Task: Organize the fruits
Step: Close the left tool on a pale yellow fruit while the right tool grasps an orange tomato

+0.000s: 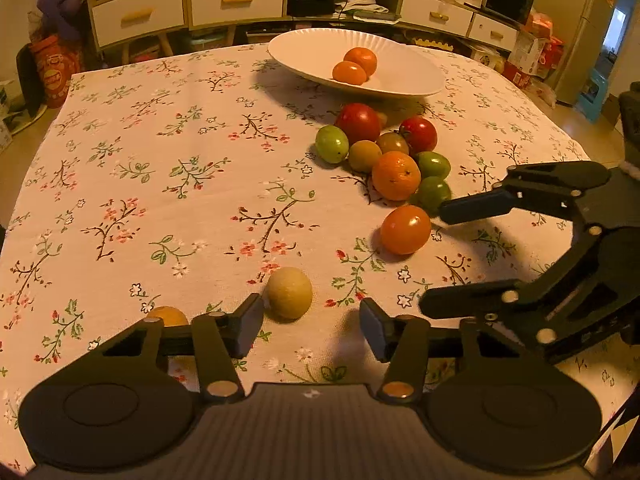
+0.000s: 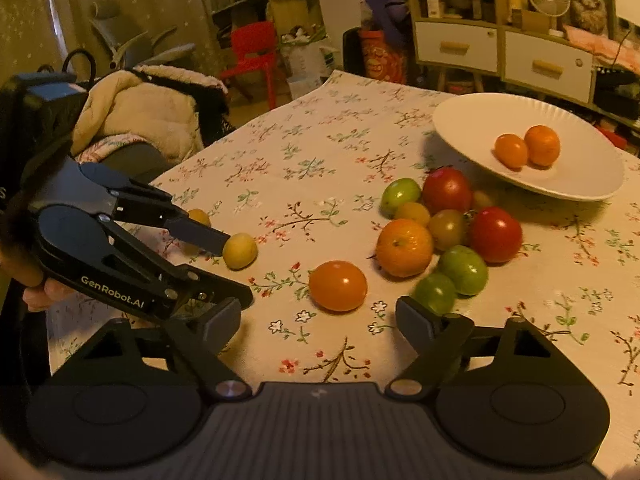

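1. While two orange fruits (image 1: 355, 66) already lie in the white plate (image 1: 408, 80) at the far side of the table, most of the fruit is still found loose on the floral tablecloth (image 1: 160, 168), so the gathering step is judged to be in hand and far from done.
2. The left gripper (image 1: 312, 328) is held low over the near part of the cloth with its jaws spread and nothing between them; a pale yellow fruit (image 1: 289, 293) lies just beside its left fingertip, and a second yellow fruit (image 1: 168, 316) is partly hidden behind the left finger.
3. The right gripper (image 2: 320, 320) is likewise seen with jaws spread wide and empty, an orange tomato (image 2: 338, 285) lying just beyond its opening.
4. A cluster of red, green and orange fruit (image 1: 384, 156) is seen between the orange tomato and the plate, the pieces touching one another.
5. For the next move, it is judged that one gripper must be centred around its nearest fruit and closed gently, since round fruit is likely to roll away if nudged by a fingertip.
6. The lifted fruit would then need to be carried over the cluster to the plate.
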